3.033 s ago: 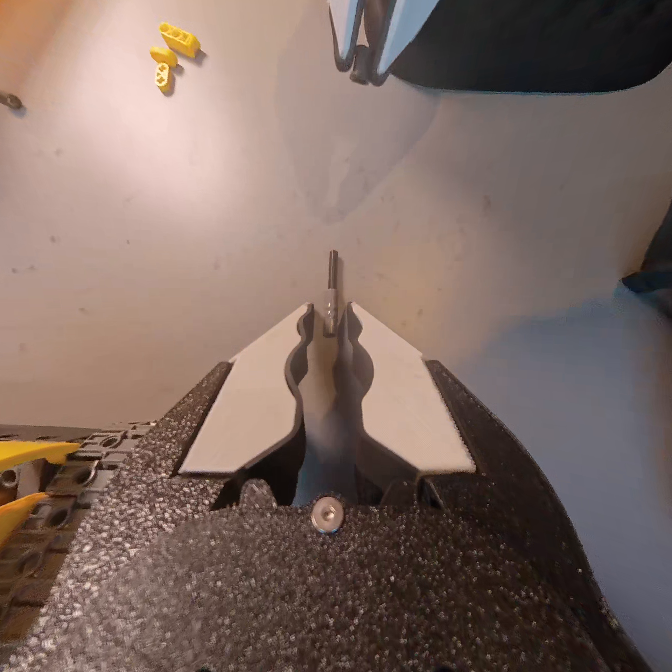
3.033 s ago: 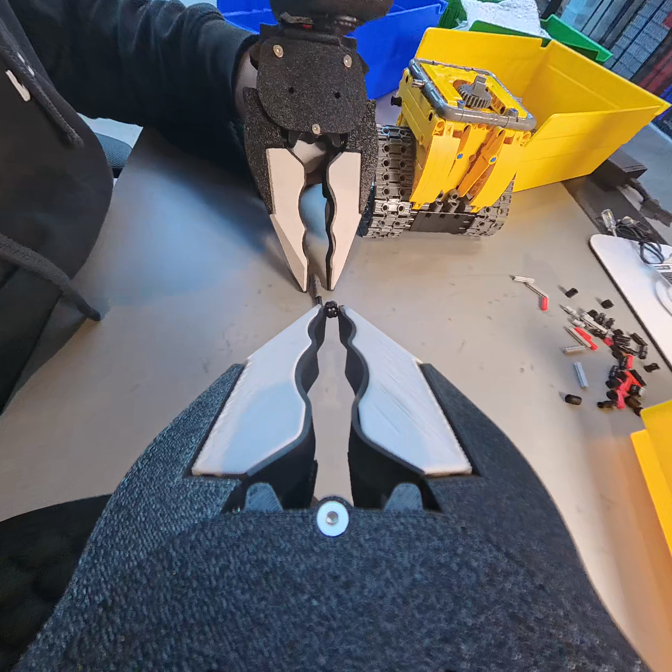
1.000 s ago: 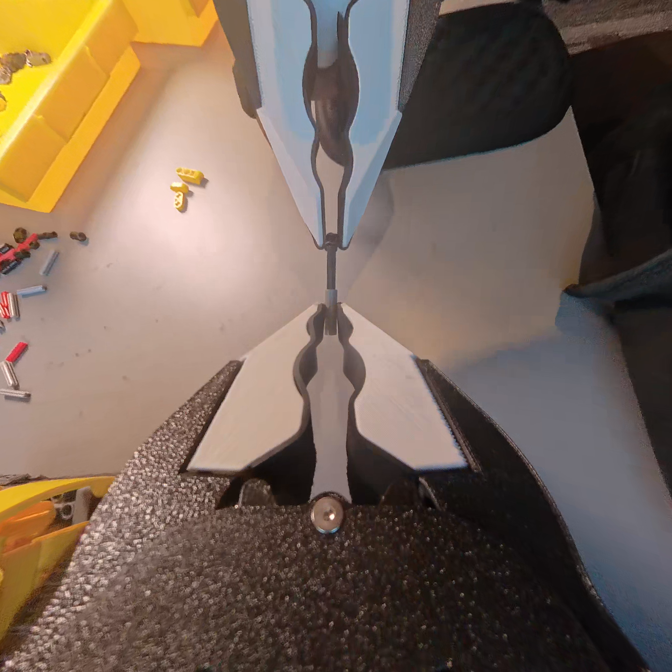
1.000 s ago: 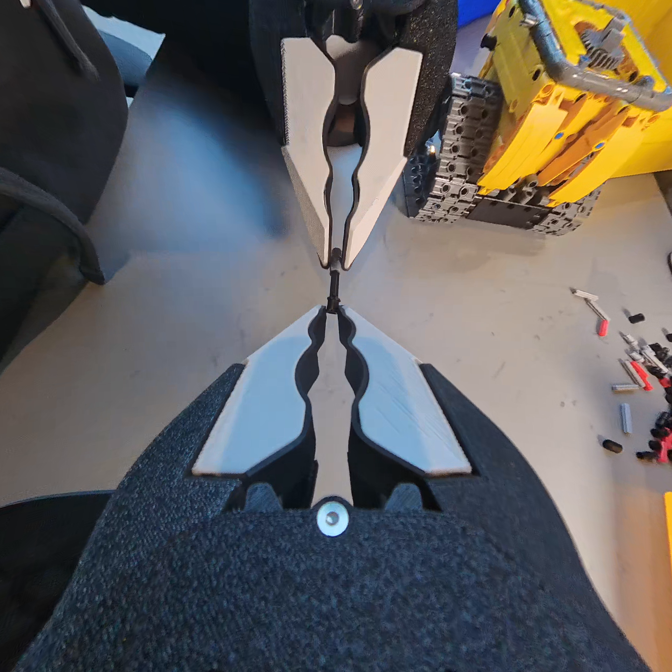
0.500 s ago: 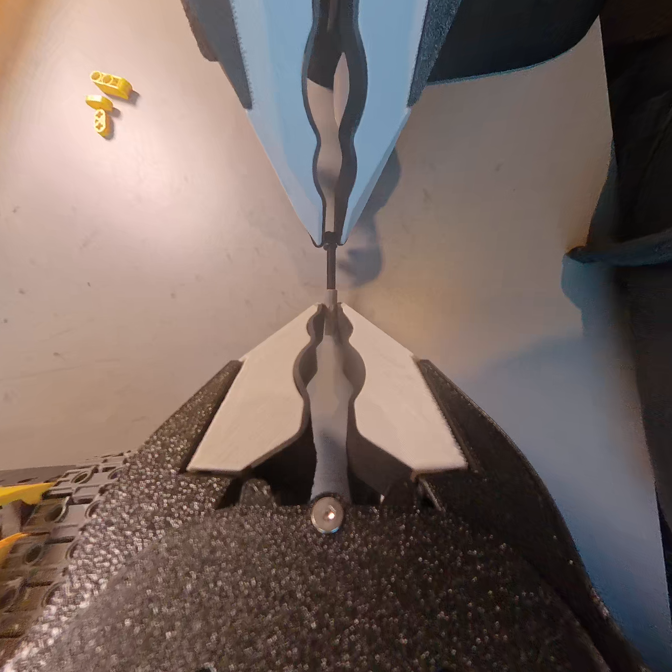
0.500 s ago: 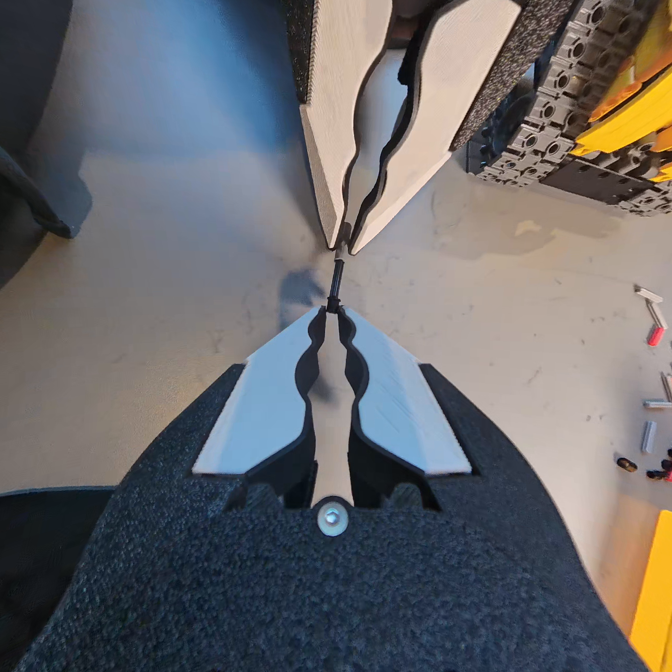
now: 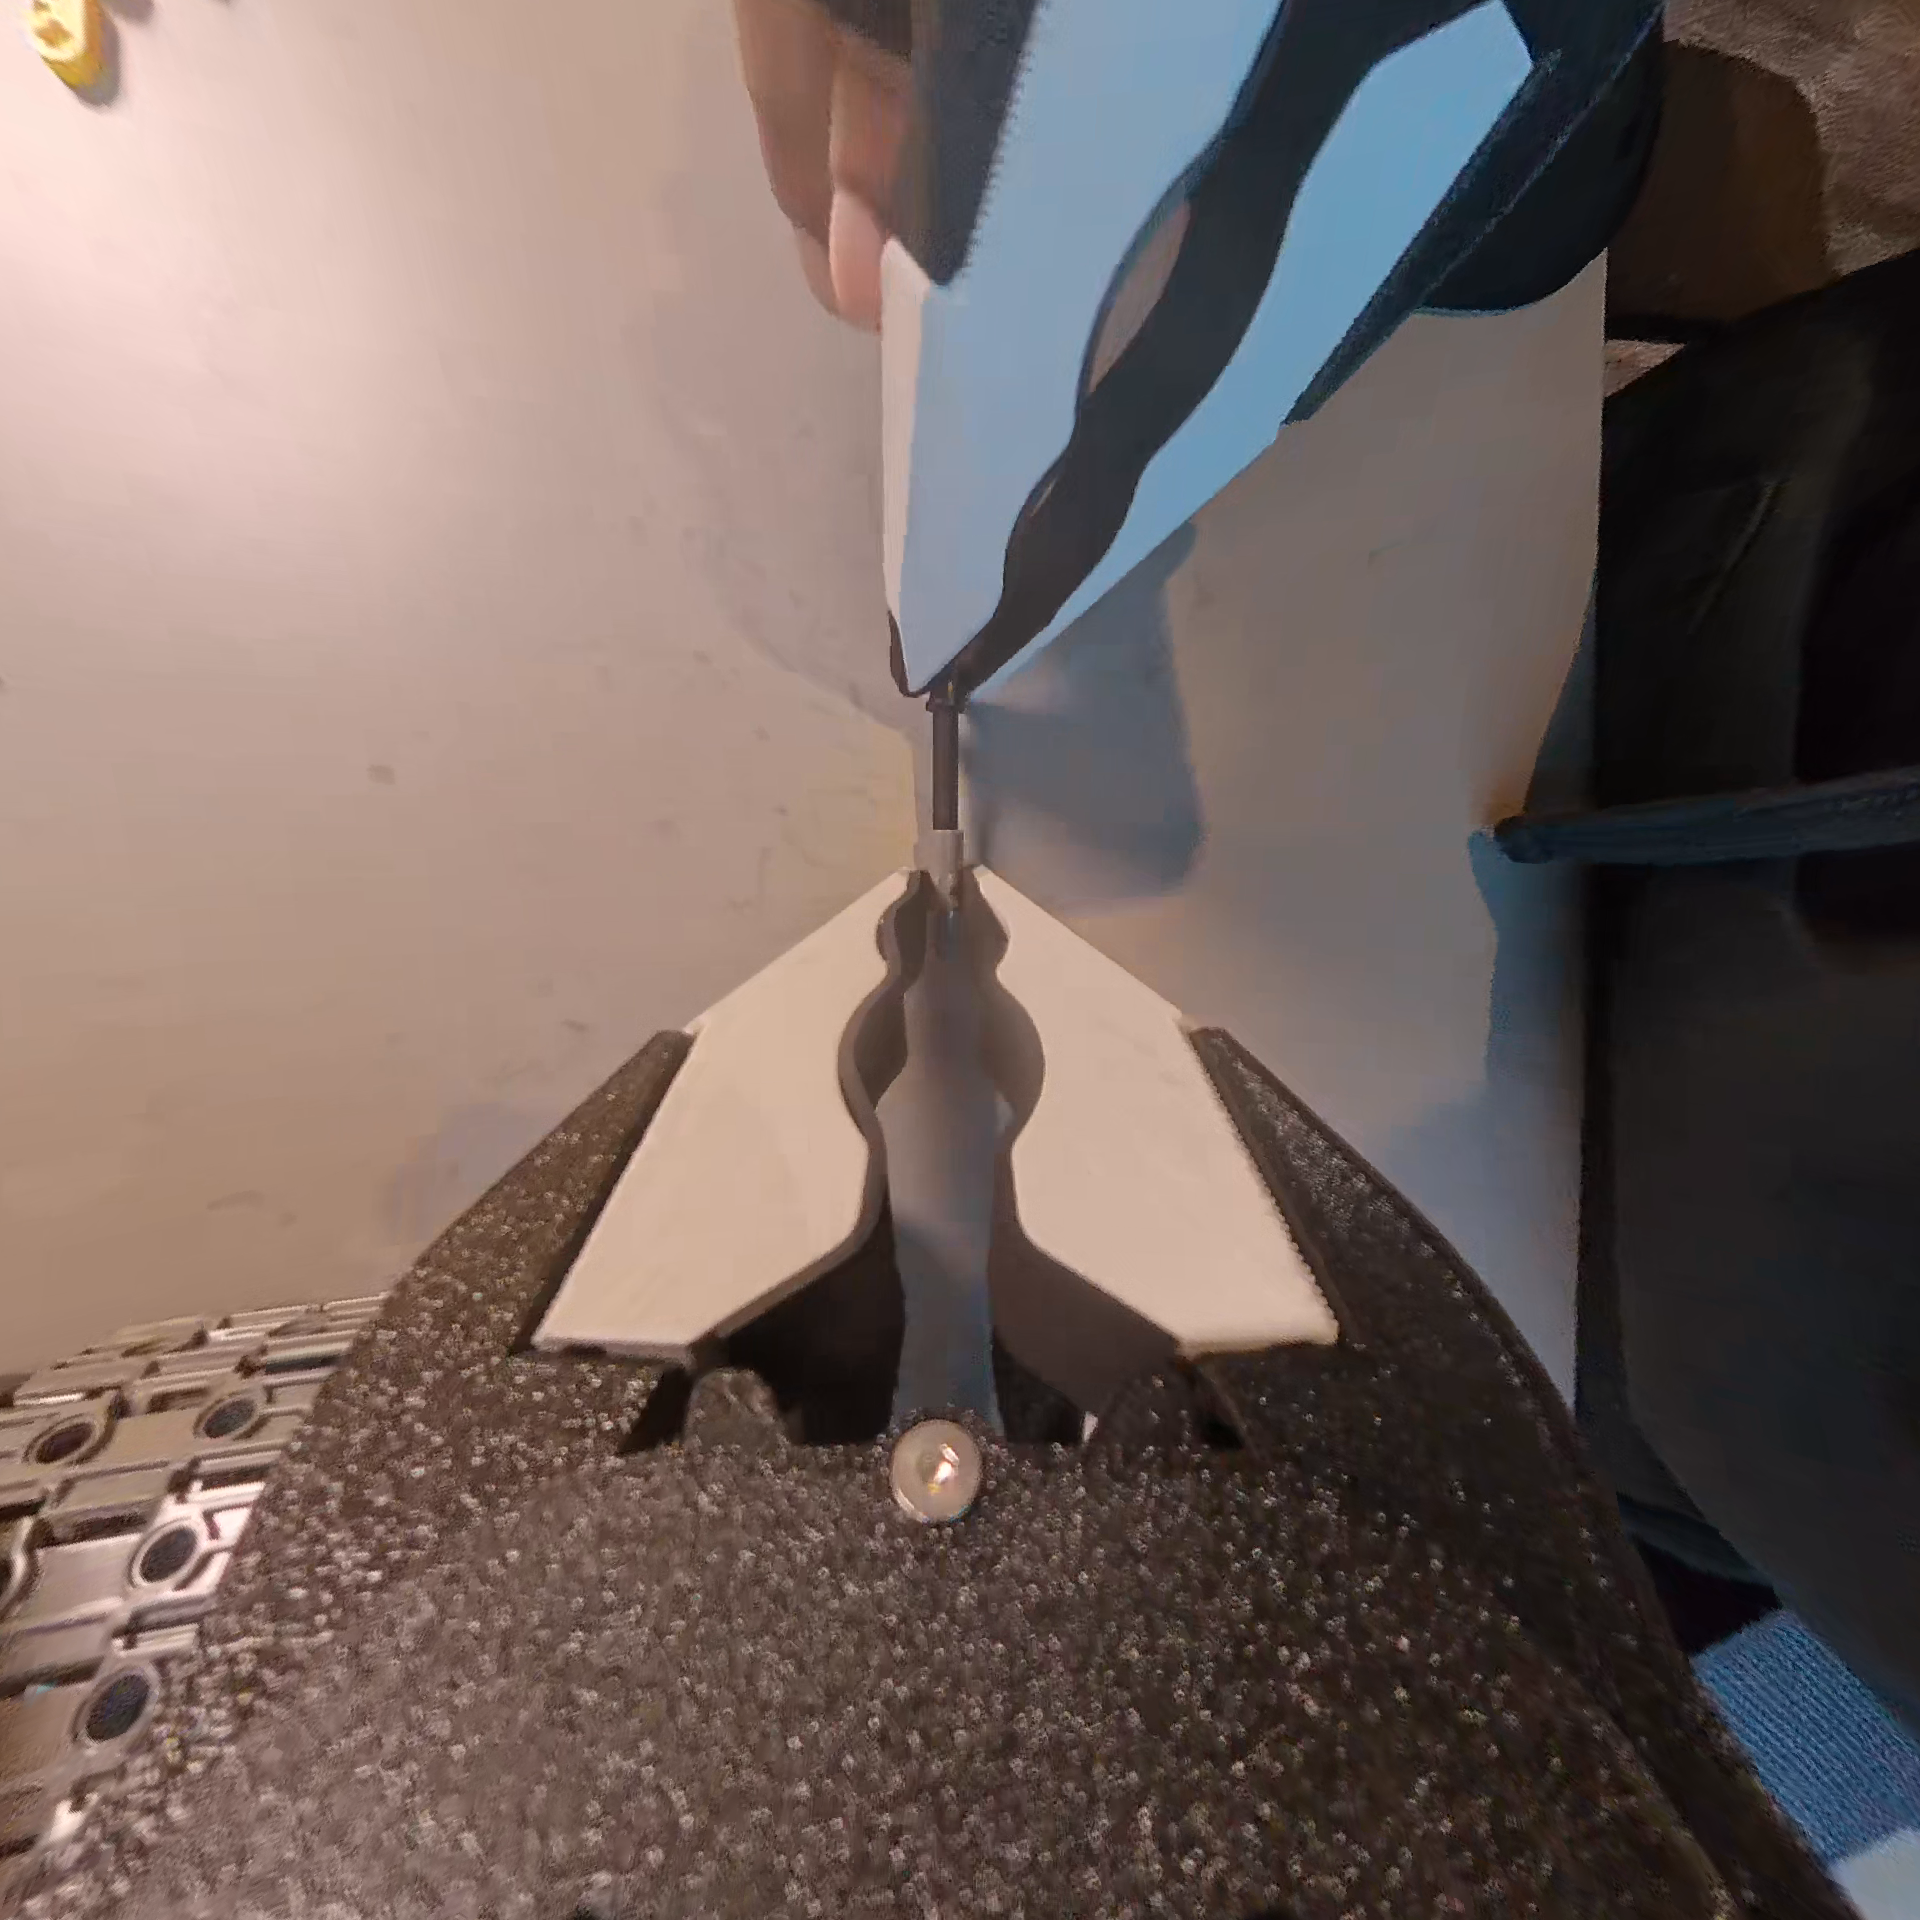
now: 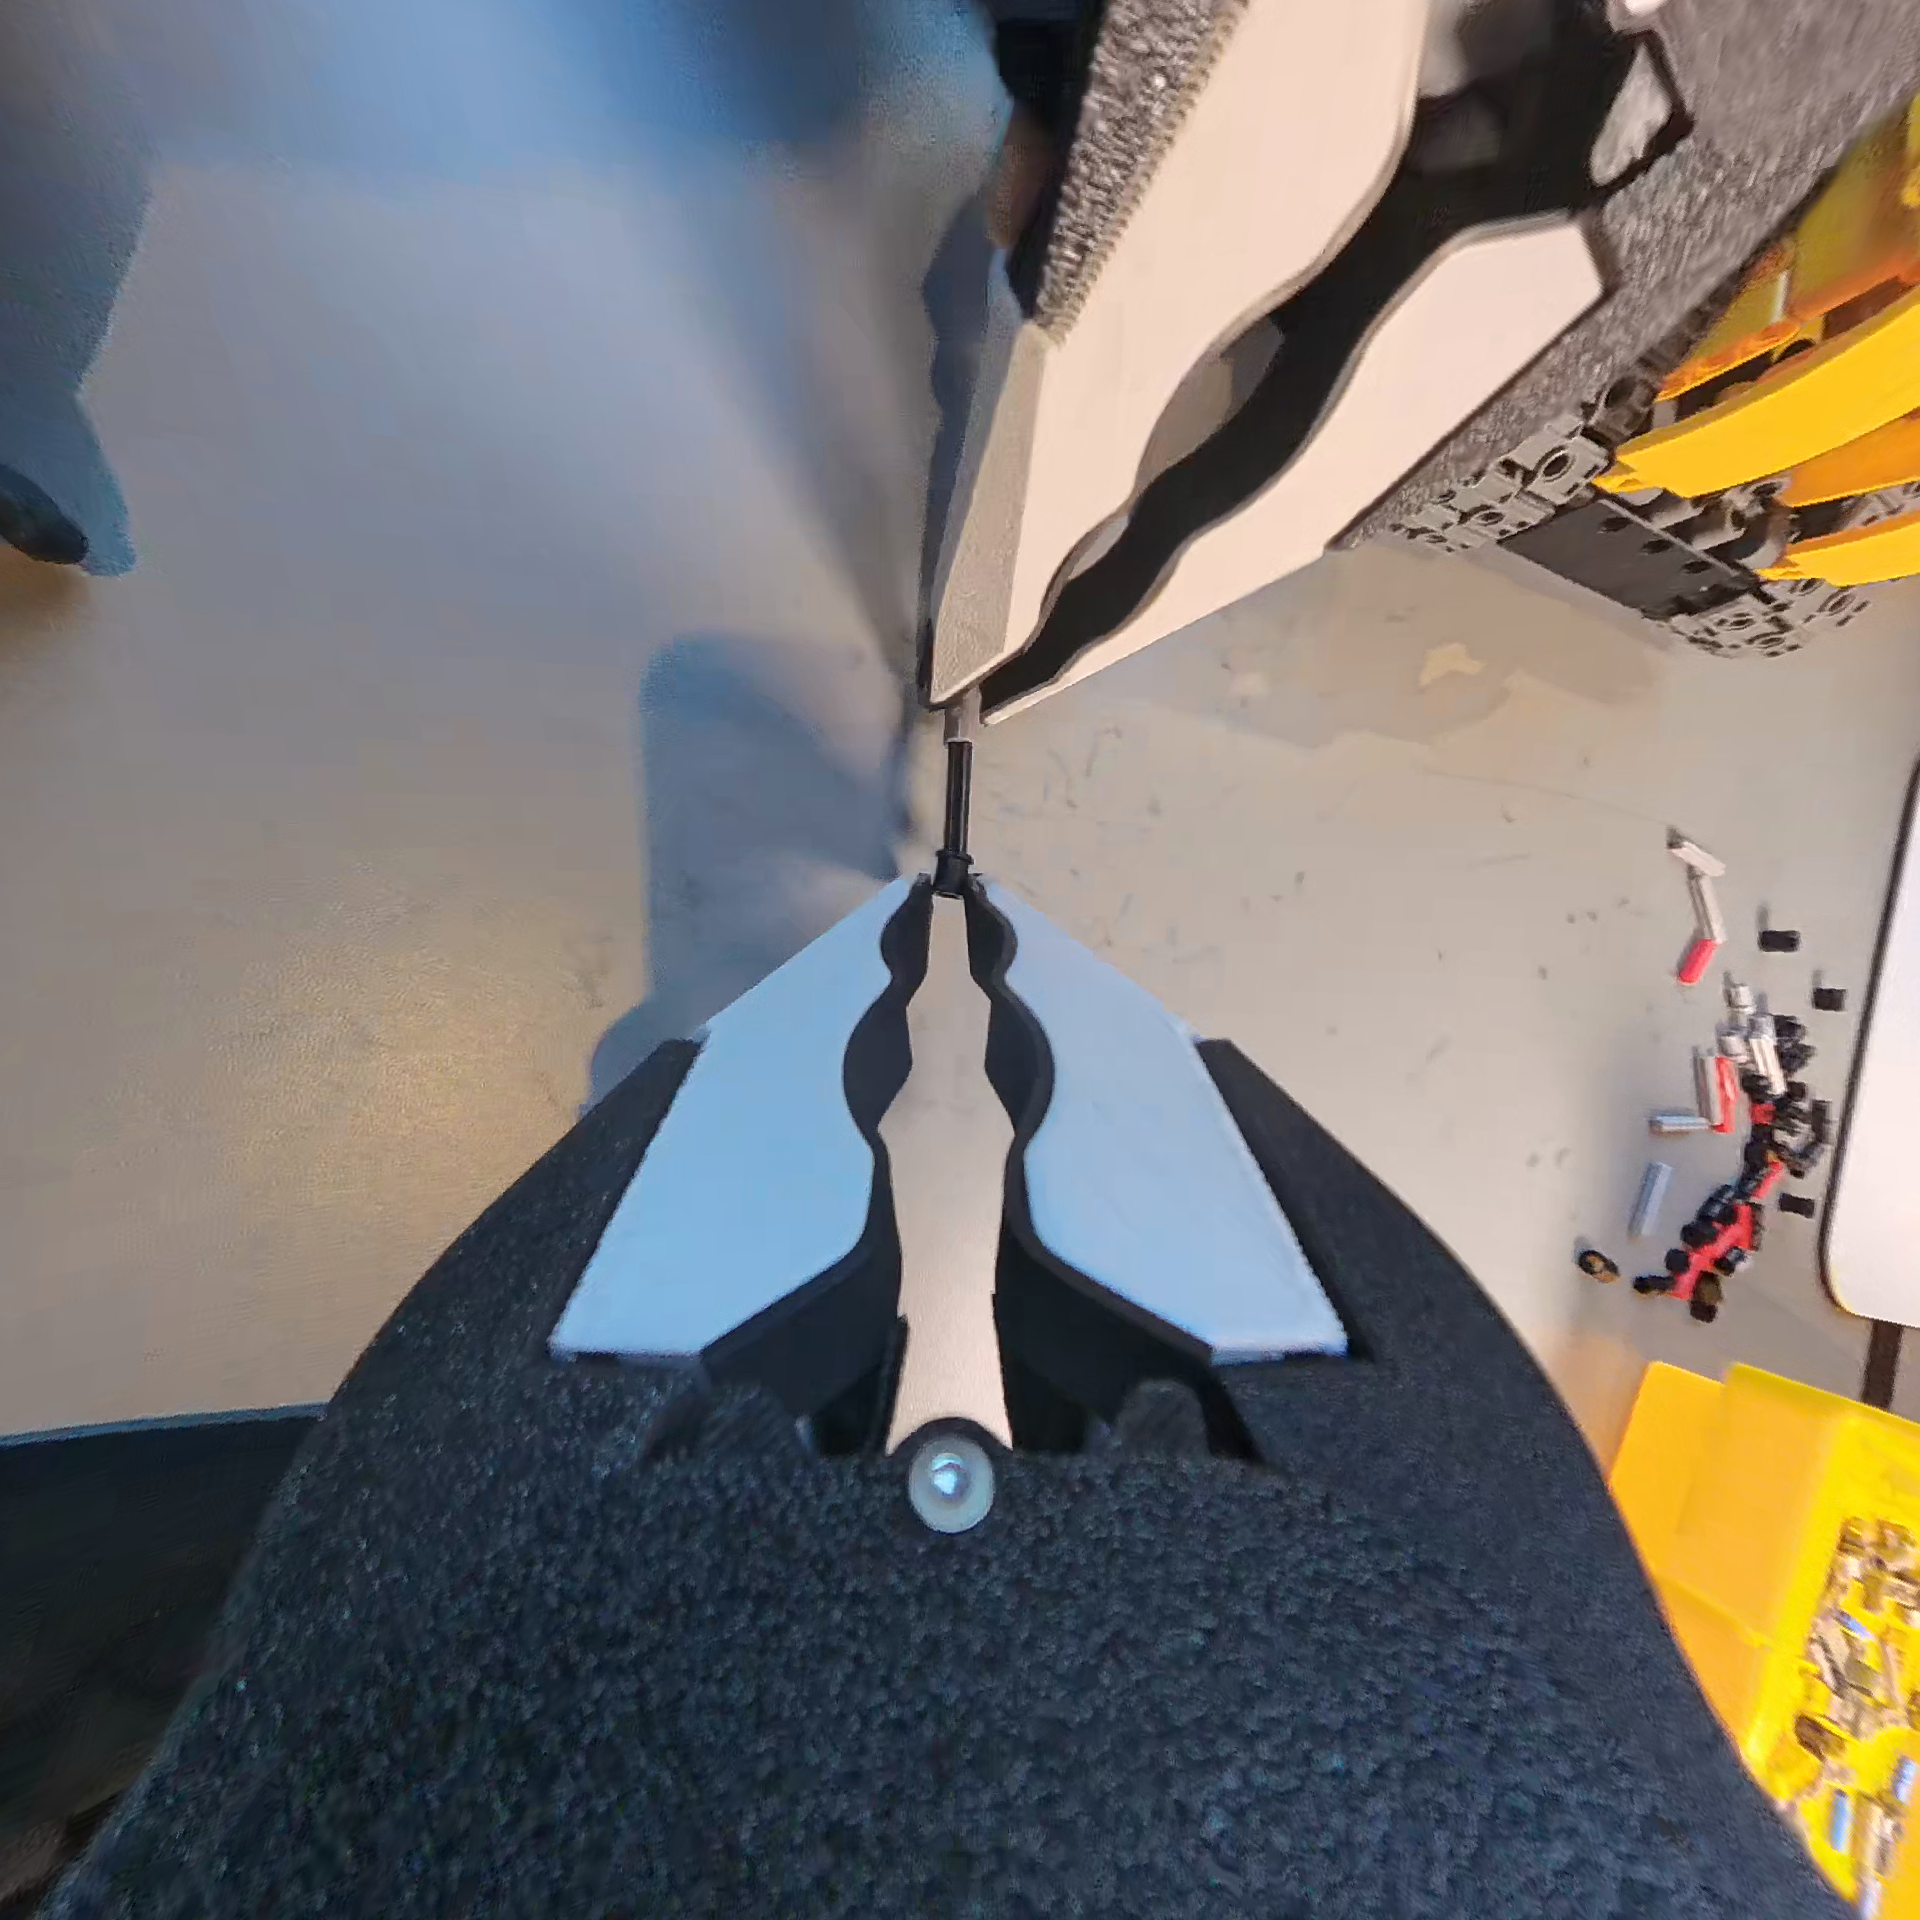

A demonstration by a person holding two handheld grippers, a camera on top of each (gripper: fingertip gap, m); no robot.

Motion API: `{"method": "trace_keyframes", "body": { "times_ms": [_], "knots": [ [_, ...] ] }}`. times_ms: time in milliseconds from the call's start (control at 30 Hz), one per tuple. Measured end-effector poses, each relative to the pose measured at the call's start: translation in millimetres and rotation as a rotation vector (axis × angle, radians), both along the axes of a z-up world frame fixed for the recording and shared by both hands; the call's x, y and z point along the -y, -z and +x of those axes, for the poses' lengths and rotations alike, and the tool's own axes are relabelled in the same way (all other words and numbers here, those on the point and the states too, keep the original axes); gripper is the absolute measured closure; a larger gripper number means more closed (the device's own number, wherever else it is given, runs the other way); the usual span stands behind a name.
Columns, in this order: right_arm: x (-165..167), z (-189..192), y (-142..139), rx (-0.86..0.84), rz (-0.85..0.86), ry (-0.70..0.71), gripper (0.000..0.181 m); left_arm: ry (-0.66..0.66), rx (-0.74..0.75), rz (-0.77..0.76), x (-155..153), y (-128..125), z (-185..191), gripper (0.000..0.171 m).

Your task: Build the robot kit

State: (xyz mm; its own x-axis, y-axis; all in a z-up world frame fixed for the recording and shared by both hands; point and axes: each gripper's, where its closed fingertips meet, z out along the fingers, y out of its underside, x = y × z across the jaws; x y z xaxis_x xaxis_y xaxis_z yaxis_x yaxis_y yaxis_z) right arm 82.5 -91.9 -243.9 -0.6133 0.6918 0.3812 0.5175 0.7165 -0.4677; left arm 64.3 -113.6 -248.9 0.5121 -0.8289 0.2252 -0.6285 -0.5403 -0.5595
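Your left gripper [image 7: 943, 881] is clamped on the grey sleeve end of a thin black axle [image 7: 944, 769]; your right gripper [image 8: 948, 883] pinches its collared end, above the table [image 7: 416, 623]; it looks light, stiff, slippery (grip near the ends).

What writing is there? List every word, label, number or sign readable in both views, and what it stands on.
No readable text in either view.
Left gripper, right gripper and the thin black axle clamped between them: no markings.
Yellow bin, tracked model: no writing shows.
Loose small parts: too small to tell.
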Motion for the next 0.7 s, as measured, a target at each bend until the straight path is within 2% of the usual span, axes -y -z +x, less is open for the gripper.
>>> {"method": "trace_keyframes", "body": {
  "times_ms": [133,200,467,700],
  "knots": [
    [-1.0,1.6,0.1,-0.022,0.053,-0.003,0.175,0.000,0.042,-0.080,-0.9,-0.9,2.0,0.167],
    [0.7,3.4,0.8,-0.028,0.024,0.000,0.176,0.003,0.068,-0.090,-0.4,-1.3,3.6,0.167],
    [5.1,7.3,3.5,0.058,-0.025,-0.041,0.176,0.034,0.014,-0.026,-0.7,-0.2,11.4,0.167],
    [9.1,2.5,2.6,0.030,-0.204,0.039,0.176,-0.001,0.064,0.034,-2.2,-1.1,14.5,0.168]
  ]
}}
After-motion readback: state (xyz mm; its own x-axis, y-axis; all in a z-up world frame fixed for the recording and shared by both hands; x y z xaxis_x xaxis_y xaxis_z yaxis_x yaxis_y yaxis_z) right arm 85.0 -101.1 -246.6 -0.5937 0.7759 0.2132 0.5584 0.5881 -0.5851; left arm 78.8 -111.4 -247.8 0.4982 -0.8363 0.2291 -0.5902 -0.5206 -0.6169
